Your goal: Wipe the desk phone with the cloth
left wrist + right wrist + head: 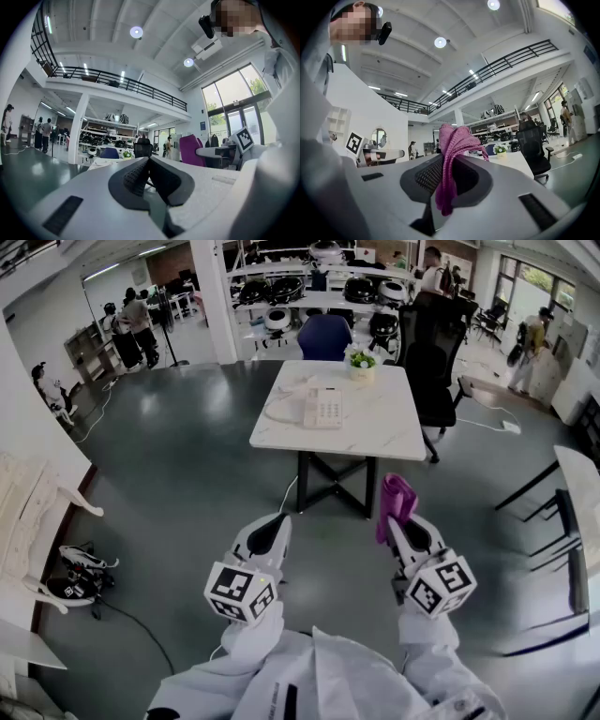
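Note:
A white desk phone (322, 408) lies on the white marble table (389, 427), well ahead of both grippers. My right gripper (401, 521) is shut on a purple knitted cloth (396, 502), which sticks up from its jaws; in the right gripper view the cloth (452, 154) hangs between the closed pads. The left gripper (277, 526) is held beside it at the same height, its jaws pressed together with nothing in them (147, 161). Both grippers are over the floor, short of the table's near edge.
A small potted plant (361, 363) stands at the table's far edge. A black office chair (433, 357) sits right of the table and a blue chair (324, 337) behind it. Another table edge (581, 493) is at far right. People stand in the background.

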Tool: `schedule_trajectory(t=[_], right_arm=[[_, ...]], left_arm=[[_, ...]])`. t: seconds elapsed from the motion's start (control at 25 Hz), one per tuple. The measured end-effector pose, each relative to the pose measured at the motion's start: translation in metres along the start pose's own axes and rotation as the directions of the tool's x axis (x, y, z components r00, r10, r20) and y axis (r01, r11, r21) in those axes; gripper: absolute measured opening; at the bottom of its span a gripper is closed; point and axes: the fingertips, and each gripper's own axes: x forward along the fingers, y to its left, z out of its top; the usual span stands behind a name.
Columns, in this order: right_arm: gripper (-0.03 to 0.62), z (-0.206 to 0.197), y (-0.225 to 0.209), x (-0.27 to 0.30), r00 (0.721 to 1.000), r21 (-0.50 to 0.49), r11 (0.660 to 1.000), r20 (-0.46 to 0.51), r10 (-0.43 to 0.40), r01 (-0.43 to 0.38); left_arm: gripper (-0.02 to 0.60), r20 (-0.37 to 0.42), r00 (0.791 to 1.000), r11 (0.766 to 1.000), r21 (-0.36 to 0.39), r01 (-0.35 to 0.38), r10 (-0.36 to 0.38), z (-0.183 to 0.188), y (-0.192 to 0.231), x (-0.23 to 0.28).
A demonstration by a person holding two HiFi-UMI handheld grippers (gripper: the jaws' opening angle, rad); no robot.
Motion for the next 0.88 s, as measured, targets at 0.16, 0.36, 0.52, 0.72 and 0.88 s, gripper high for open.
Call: schedule_trajectory(t=[0.16,0.36,0.52,0.72,0.88], right_arm=[[0.037,-0.002,-0.008,0.003,1.0,-0.002,1.0,-0.002,0.005,-0.005],[0.037,-0.003,-0.021,0.004,1.0,0.0,1.0,-0.003,0.0,0.0],[0.037,-0.004,-0.033,0.005,1.0,0.0,1.0,0.002,-0.011,0.011],[0.037,-0.004,-0.051,0.005,1.0,0.009,1.0,0.009,-0.01,0.01],[0.037,-0.006,-0.064,0.004,1.0,0.01,1.0,0.002,-0.009,0.009]], left_arm=[[-0.002,-0.004,1.0,1.0,-0.001,0.0,0.0,-0.003,-0.002,0.009],[-0.002,-0.002,1.0,1.0,0.002,-0.012,0.012,-0.005,-0.003,0.018],[-0.002,0.001,0.999,0.999,0.003,-0.034,0.034,-0.006,-0.001,0.023],[-0.003,0.005,0.998,0.998,0.012,-0.064,0.064,-0.004,-0.003,0.032],[-0.003,0.001,0.996,0.996,0.007,-0.091,0.091,-0.009,-0.006,0.037]])
